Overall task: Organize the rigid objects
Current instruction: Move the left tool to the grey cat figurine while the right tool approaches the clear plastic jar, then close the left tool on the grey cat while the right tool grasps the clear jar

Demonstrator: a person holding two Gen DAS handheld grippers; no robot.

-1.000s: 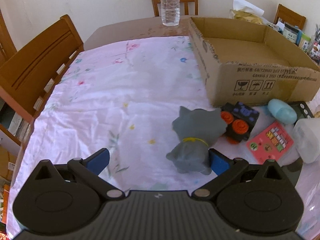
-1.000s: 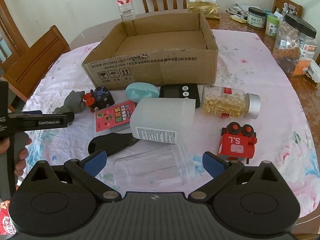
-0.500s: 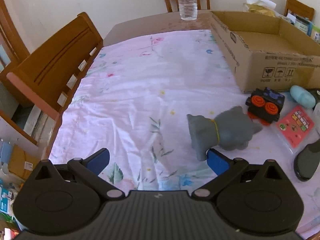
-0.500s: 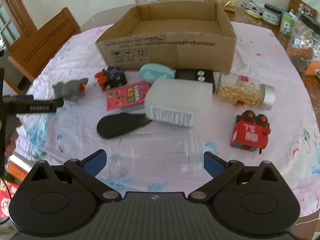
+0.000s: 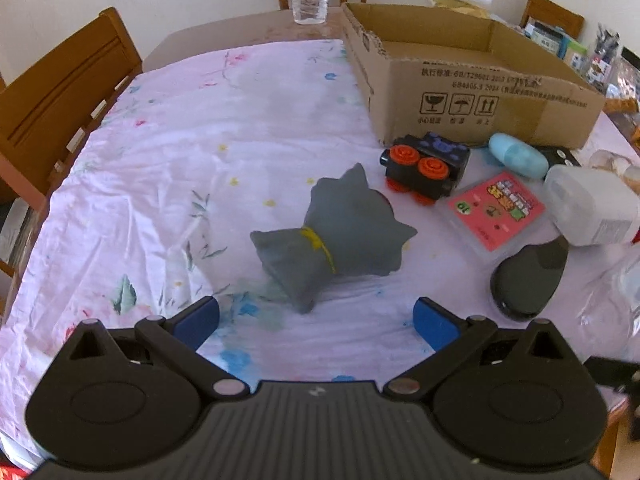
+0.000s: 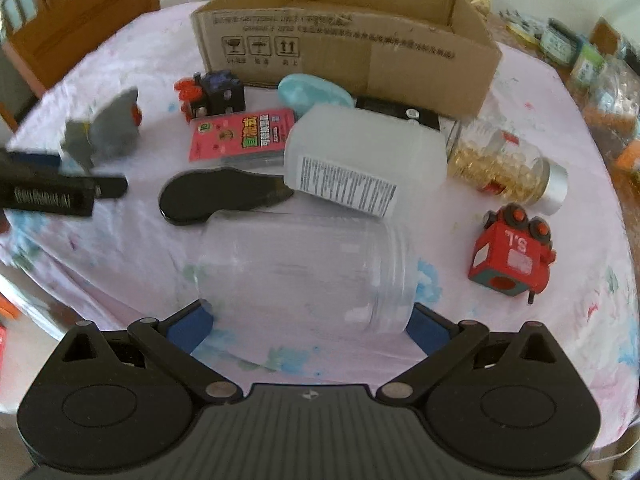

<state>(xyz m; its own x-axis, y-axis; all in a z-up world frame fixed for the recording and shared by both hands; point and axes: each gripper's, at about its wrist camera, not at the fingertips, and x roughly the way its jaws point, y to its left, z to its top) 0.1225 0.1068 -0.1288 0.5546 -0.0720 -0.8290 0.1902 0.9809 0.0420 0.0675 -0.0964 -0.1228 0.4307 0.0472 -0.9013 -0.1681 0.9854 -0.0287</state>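
Left gripper (image 5: 316, 318) has its fingers spread wide, empty, just short of the grey rubber cat toy (image 5: 332, 234) lying on its side. Right gripper (image 6: 310, 322) is wide open too, fingers either side of a clear plastic jar (image 6: 304, 270) on the bench.

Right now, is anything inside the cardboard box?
No, the cardboard box shows only bare cardboard inside; the toys and jars lie on the tablecloth before it.

The left gripper (image 5: 316, 320) is held low and level with its two blue-tipped fingers (image 5: 196, 322) spread wide and nothing between them. The right gripper (image 6: 310, 326) is likewise spread wide, its fingers (image 6: 430, 330) gripping nothing
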